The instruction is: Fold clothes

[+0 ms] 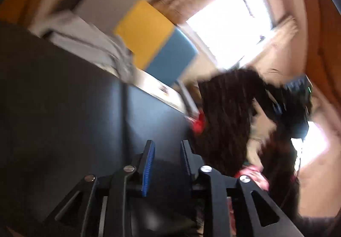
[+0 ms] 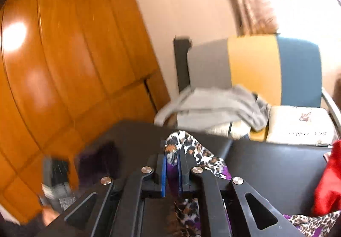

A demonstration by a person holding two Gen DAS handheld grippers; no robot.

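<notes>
A leopard-print garment with purple patches [image 2: 191, 149] is pinched between the blue pads of my right gripper [image 2: 172, 154], which is shut on it above the black table [image 2: 266, 162]. The cloth trails down under the gripper and to the right. In the left wrist view the same garment [image 1: 226, 119] hangs as a dark, blurred sheet from the right gripper [image 1: 296, 106], raised at the right. My left gripper [image 1: 167, 145] stands open above the table [image 1: 64, 98], with nothing between its fingers.
A chair with a grey, yellow and blue back [image 2: 253, 66] stands behind the table, with grey clothing [image 2: 213, 104] and a white cushion [image 2: 298, 128] on it. A red cloth [image 2: 328, 177] lies at the table's right. A wooden wardrobe [image 2: 74, 55] fills the left, and a bright window [image 1: 230, 25] the back.
</notes>
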